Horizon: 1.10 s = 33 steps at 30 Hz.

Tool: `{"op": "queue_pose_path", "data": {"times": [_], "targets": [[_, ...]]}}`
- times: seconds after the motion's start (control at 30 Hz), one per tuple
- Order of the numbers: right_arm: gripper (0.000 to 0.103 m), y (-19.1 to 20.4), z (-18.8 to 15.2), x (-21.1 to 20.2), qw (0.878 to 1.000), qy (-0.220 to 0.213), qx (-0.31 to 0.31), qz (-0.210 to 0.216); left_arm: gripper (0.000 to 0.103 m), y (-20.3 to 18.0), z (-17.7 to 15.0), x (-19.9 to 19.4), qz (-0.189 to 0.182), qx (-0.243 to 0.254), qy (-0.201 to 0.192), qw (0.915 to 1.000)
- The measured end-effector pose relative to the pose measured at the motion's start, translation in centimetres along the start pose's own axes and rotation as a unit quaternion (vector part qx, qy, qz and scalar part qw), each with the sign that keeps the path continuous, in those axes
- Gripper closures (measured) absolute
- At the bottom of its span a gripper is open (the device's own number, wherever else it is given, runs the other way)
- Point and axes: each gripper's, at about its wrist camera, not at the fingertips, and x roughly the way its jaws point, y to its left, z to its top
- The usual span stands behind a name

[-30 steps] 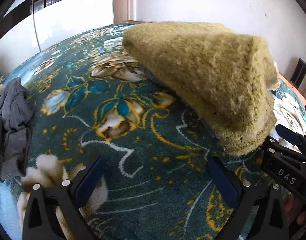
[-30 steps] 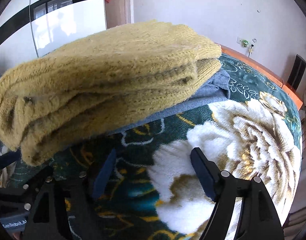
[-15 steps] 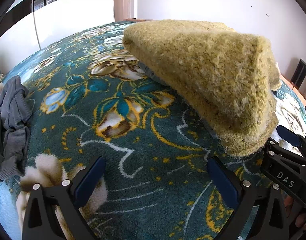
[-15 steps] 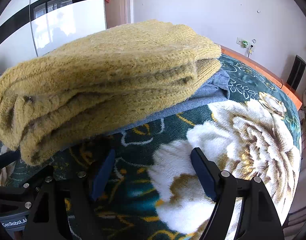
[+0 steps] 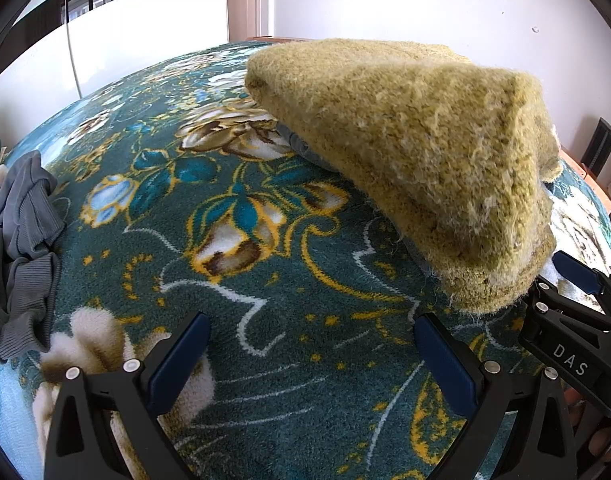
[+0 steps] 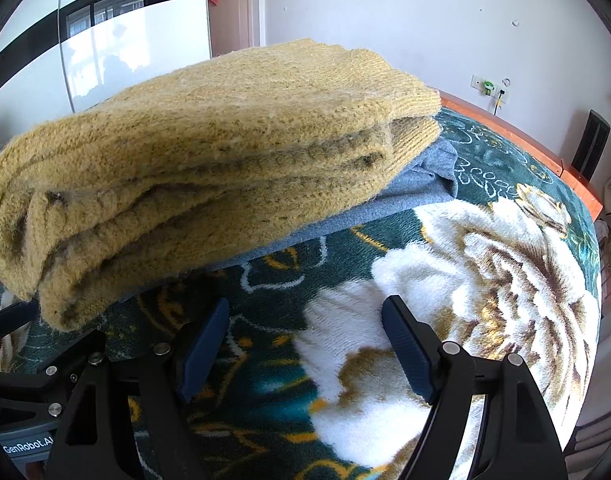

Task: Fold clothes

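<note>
With the mustard sweater [image 6: 209, 160] folded atop a grey garment [image 6: 421, 184] mid-blanket [image 5: 233, 288], both the left gripper [image 5: 309, 356] and right gripper [image 6: 305, 344] hang spread and empty; next, I judge, comes the crumpled grey clothing [image 5: 21, 240] at the blanket's left edge.

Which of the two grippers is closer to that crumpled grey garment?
Left. The left gripper hangs open with the crumpled grey garment just off its left; the right gripper faces the folded yellow sweater.
</note>
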Motion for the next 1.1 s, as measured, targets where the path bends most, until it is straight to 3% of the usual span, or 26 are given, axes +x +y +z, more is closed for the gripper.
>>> {"op": "queue_pose_path", "data": {"times": [1.1], "targets": [[0.023, -0.3, 0.45, 0.14, 1.0, 0.0, 0.0, 0.002, 0.0, -0.02, 0.02, 0.0, 0.002, -0.001, 0.0, 1.0]]}}
